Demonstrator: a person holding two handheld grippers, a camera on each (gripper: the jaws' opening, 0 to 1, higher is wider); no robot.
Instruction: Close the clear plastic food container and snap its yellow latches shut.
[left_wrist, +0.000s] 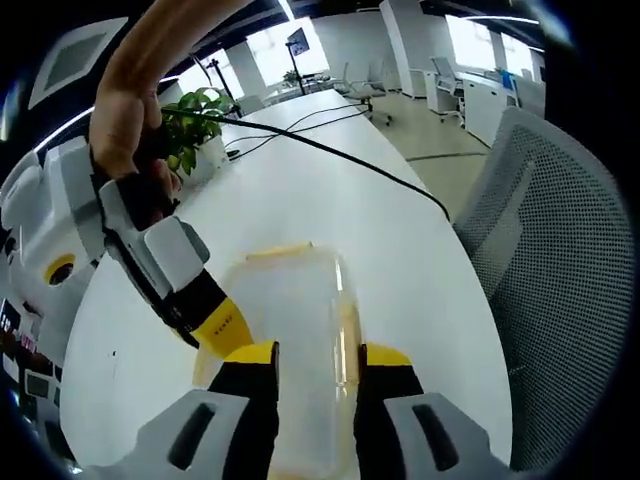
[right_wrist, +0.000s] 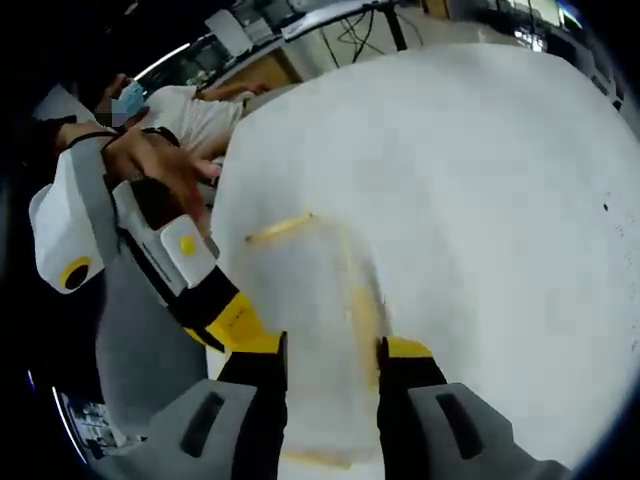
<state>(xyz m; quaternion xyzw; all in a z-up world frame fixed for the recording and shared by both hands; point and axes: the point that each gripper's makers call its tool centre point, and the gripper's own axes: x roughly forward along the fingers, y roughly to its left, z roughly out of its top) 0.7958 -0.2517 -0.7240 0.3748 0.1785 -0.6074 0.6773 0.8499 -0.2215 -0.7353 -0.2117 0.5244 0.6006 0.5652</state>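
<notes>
On the white table: one clear plastic food container lies flat, lid down on its body, between both tools.
Container's latches: three yellow strips can be counted in the left gripper view: one at the far end, one along a long side, one by the other tool's tip; whether any is snapped is unclear.
Left tool: released, jaws parted and straddling the container's near end, not clamped on it.
Right tool: released, jaws apart over the container from the opposite end; its tip also shows beside the container in the left gripper view.
Risk: the light container could skid on the smooth table if one tool presses a latch unbraced; a misaligned lid would keep latches from catching.
Beyond the container: one black cable, one potted plant, one mesh chair.
</notes>
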